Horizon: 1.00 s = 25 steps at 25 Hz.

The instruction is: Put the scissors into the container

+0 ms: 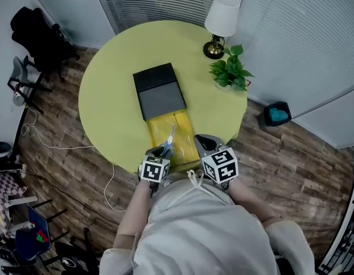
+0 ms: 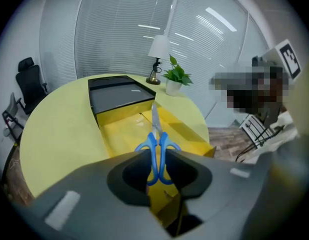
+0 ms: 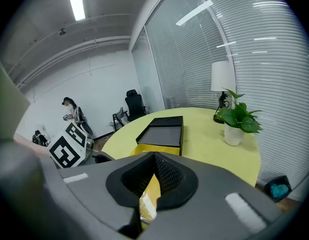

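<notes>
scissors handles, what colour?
Blue. The scissors are clamped in the left gripper; the handles show best in the left gripper view.

The scissors [image 2: 156, 136] had glossy blue plastic handles and bare, bright metal blades. The container [image 2: 122, 131] showed smooth yellow walls with a soft sheen (card or plastic, hard to tell). The dark tray [image 1: 160, 90] beyond it looked matt grey. The table [image 1: 108, 102] top was a smooth, matt yellow-green, and the floor [image 1: 68, 153] was grained wood planking. The lamp [image 1: 221, 22] carried a white cloth-like shade on a shiny metal base. The left gripper [image 2: 155, 156] and right gripper [image 3: 154, 159] were matt grey plastic. The right one's inner pads [image 3: 167, 175] were rough with a fine mesh. The person's shirt [image 1: 194, 228] was pale, soft cloth.
</notes>
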Available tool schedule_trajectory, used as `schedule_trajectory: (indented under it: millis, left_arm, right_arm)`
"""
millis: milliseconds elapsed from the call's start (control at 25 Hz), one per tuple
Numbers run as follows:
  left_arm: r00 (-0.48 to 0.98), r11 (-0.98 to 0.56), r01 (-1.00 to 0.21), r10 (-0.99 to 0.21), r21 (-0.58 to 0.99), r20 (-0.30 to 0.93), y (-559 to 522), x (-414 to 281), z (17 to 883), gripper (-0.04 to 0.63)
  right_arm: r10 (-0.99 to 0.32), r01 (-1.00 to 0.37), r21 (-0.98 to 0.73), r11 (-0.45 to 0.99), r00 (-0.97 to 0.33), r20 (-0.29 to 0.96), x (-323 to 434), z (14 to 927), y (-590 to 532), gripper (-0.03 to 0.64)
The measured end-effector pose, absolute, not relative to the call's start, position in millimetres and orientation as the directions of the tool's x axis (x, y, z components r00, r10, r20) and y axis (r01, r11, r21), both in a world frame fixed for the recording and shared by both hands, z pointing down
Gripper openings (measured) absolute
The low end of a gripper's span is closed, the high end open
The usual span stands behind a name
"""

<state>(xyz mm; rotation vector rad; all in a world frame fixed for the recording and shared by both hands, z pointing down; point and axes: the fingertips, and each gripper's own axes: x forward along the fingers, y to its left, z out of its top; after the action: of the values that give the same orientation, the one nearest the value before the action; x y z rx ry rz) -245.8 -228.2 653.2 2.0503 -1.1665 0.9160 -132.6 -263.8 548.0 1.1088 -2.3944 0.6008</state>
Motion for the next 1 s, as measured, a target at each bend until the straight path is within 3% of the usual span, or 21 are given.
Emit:
schedule_trajectory:
  millis: [560, 1000]
  left_arm:
    - [0.362, -0.407, -0.891, -0.373, 0.200, 0.854, -228.5, -251.6, 681.1, 0.097]
    - [0.381, -0.351, -0.904, -0.399, 0.245, 0.834, -229.9, -255.8, 678.6, 0.083]
  right_arm:
    - [-0.594, -0.791, -0.206, 0.576, -0.578, 0.559, -127.9, 553.6, -270.9, 0.000]
    - [-0.589, -0.784, -0.223, 0.579, -0.591, 0.551, -132.5, 554.1, -269.8, 0.000]
